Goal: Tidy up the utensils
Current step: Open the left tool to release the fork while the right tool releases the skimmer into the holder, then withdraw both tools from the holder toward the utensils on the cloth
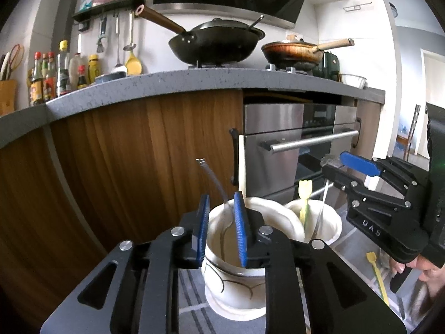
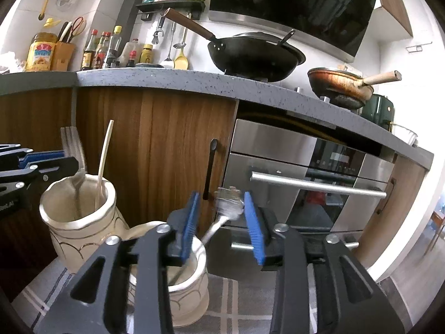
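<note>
Forks and other utensils stand in two pale ceramic holders on the checked cloth. Left wrist view: a metal fork point(image 1: 215, 183) rises between the parted pads of the left gripper point(image 1: 221, 229) — untouched — inside the nearer holder point(image 1: 233, 286). Right wrist view: one fork point(image 2: 226, 208) leans between the right gripper's point(image 2: 222, 228) spread pads, unclamped, in the nearer holder point(image 2: 189, 286).

Daylight floods in from my right, where the white wall point(image 1: 361, 41) and doorway wash out to glare. The brown wooden cabinet front point(image 2: 172, 144) sits dimmer, darkest at far left. Both views bend hard and blacken at the corners. The silver metal fork point(image 2: 226, 206) between my right jaws smears with motion blur.
</note>
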Tool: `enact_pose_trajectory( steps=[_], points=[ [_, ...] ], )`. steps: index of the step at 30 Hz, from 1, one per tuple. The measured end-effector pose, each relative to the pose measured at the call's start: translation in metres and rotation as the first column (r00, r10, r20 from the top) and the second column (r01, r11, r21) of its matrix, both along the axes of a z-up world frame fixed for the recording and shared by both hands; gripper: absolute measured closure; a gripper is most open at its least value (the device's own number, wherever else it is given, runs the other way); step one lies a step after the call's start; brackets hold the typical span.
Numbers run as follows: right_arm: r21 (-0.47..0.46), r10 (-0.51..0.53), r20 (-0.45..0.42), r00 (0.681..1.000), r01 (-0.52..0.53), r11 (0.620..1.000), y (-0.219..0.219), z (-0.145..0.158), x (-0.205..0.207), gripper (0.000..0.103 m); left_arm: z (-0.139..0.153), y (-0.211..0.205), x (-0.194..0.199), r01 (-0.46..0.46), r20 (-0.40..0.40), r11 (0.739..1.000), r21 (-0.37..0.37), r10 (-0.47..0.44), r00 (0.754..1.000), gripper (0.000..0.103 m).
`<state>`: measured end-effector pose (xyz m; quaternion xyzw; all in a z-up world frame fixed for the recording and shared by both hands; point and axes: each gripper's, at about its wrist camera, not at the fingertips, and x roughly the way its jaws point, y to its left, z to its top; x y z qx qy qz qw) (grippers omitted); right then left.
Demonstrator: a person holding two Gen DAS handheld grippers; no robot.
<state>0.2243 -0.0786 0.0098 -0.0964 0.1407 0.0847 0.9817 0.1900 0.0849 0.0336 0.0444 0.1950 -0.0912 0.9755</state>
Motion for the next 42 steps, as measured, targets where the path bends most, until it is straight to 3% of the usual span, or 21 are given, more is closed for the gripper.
enact_pose_trajectory(
  steps=[5,8,11,13,15,19,29,42],
  points=[
    [0.004,0.002,0.005,1.000,-0.002,1.000,0.000,0.000,-0.002,0.056,-0.001,0.000,0.002,-0.003,-0.008,1.000,0.004,0.003,1.000,0.083],
    [0.010,0.001,0.009,1.000,-0.001,1.000,-0.002,0.003,-0.004,0.049,0.000,0.001,0.001,-0.009,-0.007,1.000,0.000,0.009,1.000,0.076],
    [0.019,-0.007,0.009,1.000,0.007,1.000,-0.007,0.008,-0.008,0.039,0.003,0.002,0.000,-0.022,0.002,1.000,-0.009,0.022,1.000,0.059],
    [0.042,-0.006,-0.001,1.000,0.006,0.999,-0.015,0.013,-0.014,0.029,0.006,0.000,-0.002,-0.032,0.004,0.999,-0.012,0.032,0.999,0.038],
    [0.062,-0.007,-0.011,1.000,0.008,0.998,-0.023,0.018,-0.020,0.021,0.011,0.000,-0.007,-0.042,0.018,0.999,-0.016,0.043,0.999,0.025],
    [0.121,-0.016,-0.043,0.999,0.021,0.992,-0.050,0.028,-0.040,0.006,0.023,-0.006,-0.025,-0.048,0.044,0.999,-0.016,0.049,0.998,0.010],
    [0.200,-0.037,-0.225,0.974,0.083,0.976,-0.114,0.007,-0.087,0.006,0.021,-0.033,-0.064,-0.009,-0.022,1.000,0.012,0.009,1.000,0.005],
    [0.141,-0.148,-0.381,0.912,0.216,0.966,-0.157,-0.063,-0.093,0.006,-0.045,-0.066,-0.080,0.060,-0.213,0.998,0.026,-0.053,0.976,0.005]
  ],
)
